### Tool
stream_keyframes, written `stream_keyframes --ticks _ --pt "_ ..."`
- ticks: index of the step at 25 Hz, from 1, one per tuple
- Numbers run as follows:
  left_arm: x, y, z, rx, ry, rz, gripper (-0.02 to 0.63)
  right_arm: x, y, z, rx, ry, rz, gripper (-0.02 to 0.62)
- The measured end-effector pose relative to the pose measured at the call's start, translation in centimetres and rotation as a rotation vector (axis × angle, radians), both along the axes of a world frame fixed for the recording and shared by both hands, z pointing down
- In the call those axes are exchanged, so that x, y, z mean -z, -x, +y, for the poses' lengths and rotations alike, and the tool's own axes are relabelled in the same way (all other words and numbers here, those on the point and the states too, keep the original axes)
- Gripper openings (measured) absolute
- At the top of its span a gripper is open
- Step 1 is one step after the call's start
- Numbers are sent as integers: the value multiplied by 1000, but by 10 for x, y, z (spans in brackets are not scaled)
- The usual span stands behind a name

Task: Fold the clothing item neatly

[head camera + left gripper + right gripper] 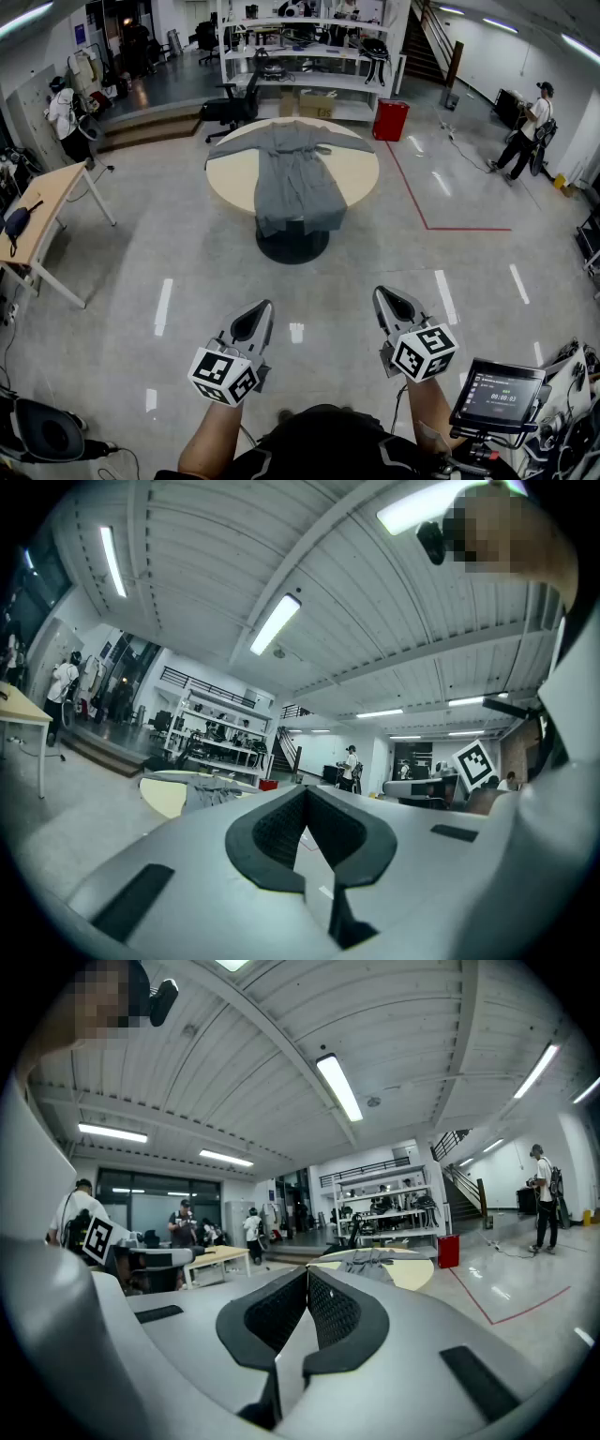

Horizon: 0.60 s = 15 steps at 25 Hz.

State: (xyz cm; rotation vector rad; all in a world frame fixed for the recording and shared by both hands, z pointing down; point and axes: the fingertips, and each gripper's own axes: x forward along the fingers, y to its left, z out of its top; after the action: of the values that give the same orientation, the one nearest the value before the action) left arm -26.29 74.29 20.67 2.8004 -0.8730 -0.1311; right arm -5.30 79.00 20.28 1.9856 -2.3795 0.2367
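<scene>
Hovering close to the body, the left gripper at seven o'clock and the right gripper at five o'clock each have their jaws pressed together on nothing; no fold looks made, so all the folding is left; far off at twelve o'clock the grey garment lies spread lengthwise on the round table, sleeves out, hem draping the near edge.
</scene>
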Motion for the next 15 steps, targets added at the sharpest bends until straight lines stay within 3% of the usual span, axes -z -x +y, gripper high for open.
stream_keyframes --ticks 9,15 --pt "-1 -12 -33 -58 -8 -9 -2 -3 -6 -25 -43 -2 -15 6" --pt "-8 -53 -96 -40 -2 -31 -2 -14 -50 -87 -43 -10 -47 6"
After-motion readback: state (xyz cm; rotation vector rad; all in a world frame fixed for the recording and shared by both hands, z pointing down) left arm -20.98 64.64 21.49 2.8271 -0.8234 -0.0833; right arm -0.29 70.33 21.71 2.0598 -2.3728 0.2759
